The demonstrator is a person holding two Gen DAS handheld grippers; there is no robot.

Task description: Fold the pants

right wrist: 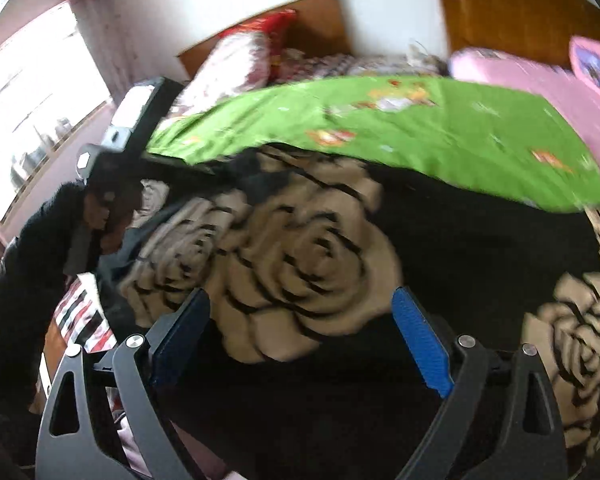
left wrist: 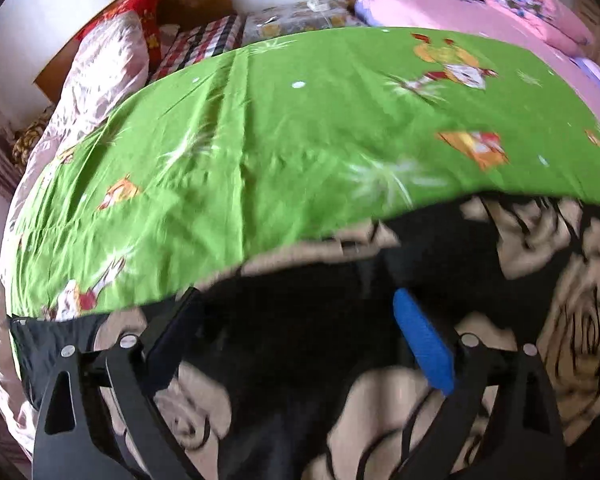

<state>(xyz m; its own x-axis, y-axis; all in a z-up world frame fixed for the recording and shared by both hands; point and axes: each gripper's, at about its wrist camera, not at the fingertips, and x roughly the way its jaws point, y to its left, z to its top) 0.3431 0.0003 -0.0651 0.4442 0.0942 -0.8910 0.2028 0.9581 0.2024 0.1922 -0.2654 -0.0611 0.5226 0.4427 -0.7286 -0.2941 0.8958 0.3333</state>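
The pants are black with large beige rose prints and lie spread on a green cartoon-print sheet on a bed. They also fill the right wrist view. My left gripper is open, its fingers wide apart just above the pants near their far edge. My right gripper is open too, hovering over a big rose print. Neither holds cloth. The left gripper's body and the person's dark-sleeved arm show at the left of the right wrist view.
Pillows and folded quilts lie at the bed's head: a pale floral one, a red one, a checked one. Pink bedding lies at the far right. A window is on the left wall.
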